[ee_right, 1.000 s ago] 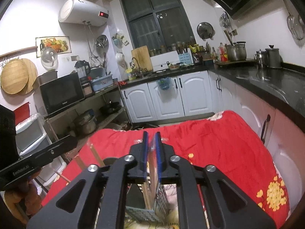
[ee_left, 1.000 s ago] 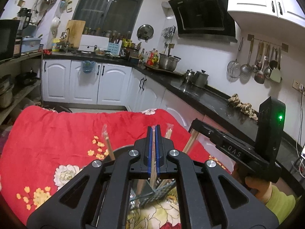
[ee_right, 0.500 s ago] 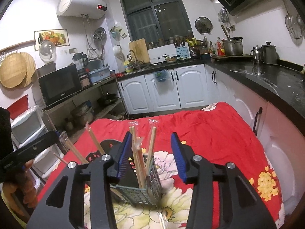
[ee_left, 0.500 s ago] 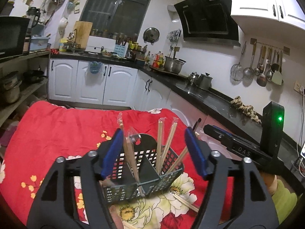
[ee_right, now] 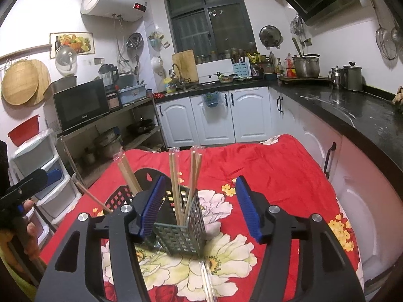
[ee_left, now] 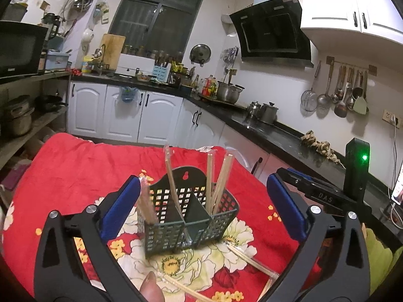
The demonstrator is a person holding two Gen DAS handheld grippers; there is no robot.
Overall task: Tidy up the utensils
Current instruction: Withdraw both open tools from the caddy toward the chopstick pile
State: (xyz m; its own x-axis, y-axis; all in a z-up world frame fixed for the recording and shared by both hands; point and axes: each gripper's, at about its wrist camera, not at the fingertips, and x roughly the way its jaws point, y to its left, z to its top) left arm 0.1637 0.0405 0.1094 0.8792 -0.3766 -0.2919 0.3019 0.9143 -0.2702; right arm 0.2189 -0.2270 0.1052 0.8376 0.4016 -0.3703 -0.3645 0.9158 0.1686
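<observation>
Both tools are spread wide and hold nothing. In the left wrist view, the left gripper (ee_left: 203,210) has its blue pads on either side of the basket (ee_left: 191,222), without touching it as far as I can see. In the right wrist view, the right gripper (ee_right: 200,207) also stands open, with the same basket (ee_right: 180,229) just ahead, between its fingers and a little to its left.

Nearest to the tools, several wrapped chopsticks are not yet sorted. One pair (ee_left: 252,260) lies flat on the red flowered cloth (ee_left: 75,166), in front of the basket and toward the right finger of the left gripper; its long axis runs slanted, from near the basket to the lower right. In the right view a wrapped pair (ee_right: 207,280) lies almost straight along the tool's forward line, directly under the gap between the jaws.

Further ahead, more chopsticks (ee_left: 217,181) stand upright or leaning in the basket's compartments.

In my judgement the right gripper is better placed for the next pick, but it must turn across the long axis to pinch the pair.
</observation>
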